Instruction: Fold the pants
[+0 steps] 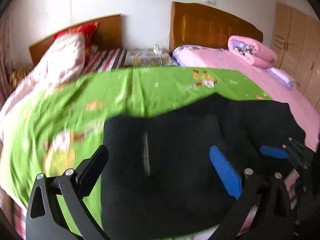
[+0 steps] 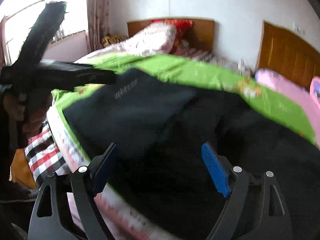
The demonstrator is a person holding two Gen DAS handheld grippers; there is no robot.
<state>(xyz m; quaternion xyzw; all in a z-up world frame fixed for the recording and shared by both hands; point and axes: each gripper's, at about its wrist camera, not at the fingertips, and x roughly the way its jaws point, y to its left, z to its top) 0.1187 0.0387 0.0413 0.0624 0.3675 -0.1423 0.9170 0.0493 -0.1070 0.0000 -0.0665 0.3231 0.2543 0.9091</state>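
The black pants (image 1: 170,156) are seen spread over the green sheet (image 1: 120,92) in the lower middle of the left wrist view, already doubled into a thick bundle, with one flap raised toward the upper left of the right wrist view. The left gripper (image 1: 160,170) is held with its jaws wide apart over the cloth; nothing is pinched between the pads. The right gripper (image 2: 160,166) is likewise spread wide above the dark fabric, and no cloth is seen clamped in it.

Several risks can be judged from here. The bundle lies close to the near edge of the bed (image 2: 60,132), so a careless tug could drag it off the mattress. If only the top layer is caught, the lower layers would be left behind and the fold skewed. The green sheet could be pinched along with the fabric and pulled up. Both views are blurred, so edges are hard to place.

No containers are visible.
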